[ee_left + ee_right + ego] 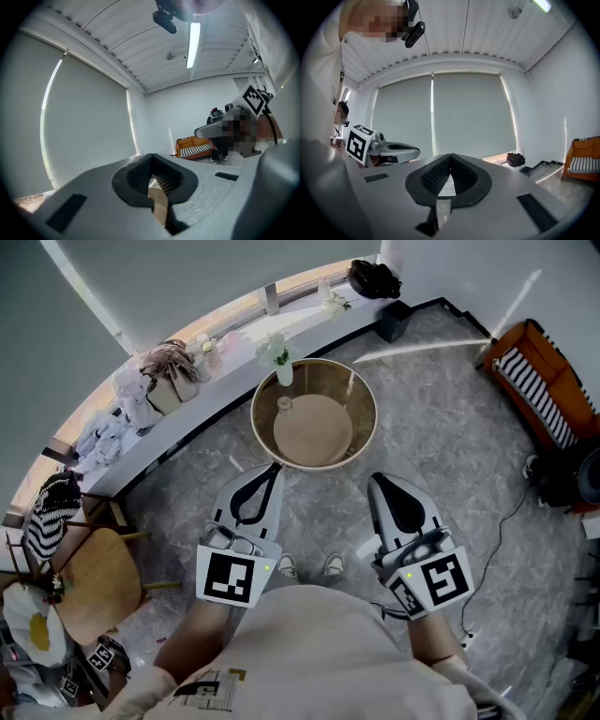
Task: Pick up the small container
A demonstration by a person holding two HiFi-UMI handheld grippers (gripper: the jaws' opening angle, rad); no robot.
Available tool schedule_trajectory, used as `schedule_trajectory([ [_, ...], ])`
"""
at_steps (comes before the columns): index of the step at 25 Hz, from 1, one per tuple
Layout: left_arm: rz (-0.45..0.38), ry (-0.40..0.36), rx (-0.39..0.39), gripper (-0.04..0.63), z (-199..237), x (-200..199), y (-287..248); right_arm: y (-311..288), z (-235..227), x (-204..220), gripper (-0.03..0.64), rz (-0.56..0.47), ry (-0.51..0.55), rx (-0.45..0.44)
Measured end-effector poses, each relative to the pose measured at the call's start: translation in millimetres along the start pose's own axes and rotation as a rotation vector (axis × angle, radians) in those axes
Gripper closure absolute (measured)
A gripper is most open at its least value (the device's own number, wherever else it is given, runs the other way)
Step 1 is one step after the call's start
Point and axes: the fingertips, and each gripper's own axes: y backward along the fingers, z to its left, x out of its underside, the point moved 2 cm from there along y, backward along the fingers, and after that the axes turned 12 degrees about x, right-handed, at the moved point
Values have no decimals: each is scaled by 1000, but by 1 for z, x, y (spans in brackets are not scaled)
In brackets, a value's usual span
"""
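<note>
From the head view, we stand back from the round table (255,427). The small container (284,407) sits on the table's far left part, near a white vase of flowers (282,371). It looks clear and capped, though it is too small in this view to be sure of the material. We judge it to be light, stiff and smooth, so it may slip or tip when nudged. We would take it across its sides below the cap, with a gentle squeeze. The left gripper (270,472) and right gripper (380,482) are both held level over the grey floor, short of the table's near rim and well apart from the container. Neither touches anything.

In the left gripper view, the ribbed pads (139,174) are brought together at their tips. Nothing sits between them, only bare space ahead toward the blind and an orange striped bench (194,145). The container does not show here.

In the right gripper view, the pads (436,176) are likewise closed against each other and empty. They face the window blind, with the other gripper off to the left. The container is out of sight here too. We judge both jaws must open before any approach.
</note>
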Motion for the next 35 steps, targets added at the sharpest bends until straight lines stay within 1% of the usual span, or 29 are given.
schedule_trajectory([
  [4,0,23,-2,588,-1,-2,0,-1,-1,0,611,7,-13,-9],
  [9,-8,52,-12,588,1,-4,-2,-3,-7,0,611,12,-1,2],
  [16,3,57,-7,588,-9,-4,-9,0,-21,5,611,26,-2,22],
  [21,8,38,-2,588,-23,-7,-23,9,-39,9,611,30,-5,33],
  [23,7,41,-4,588,-26,-8,-29,11,-46,10,611,32,-6,36],
  [28,20,46,-23,588,-33,-6,-39,10,-59,15,611,34,-12,19],
  [35,28,42,-52,588,-53,-9,-53,18,-80,17,611,30,-9,-13],
])
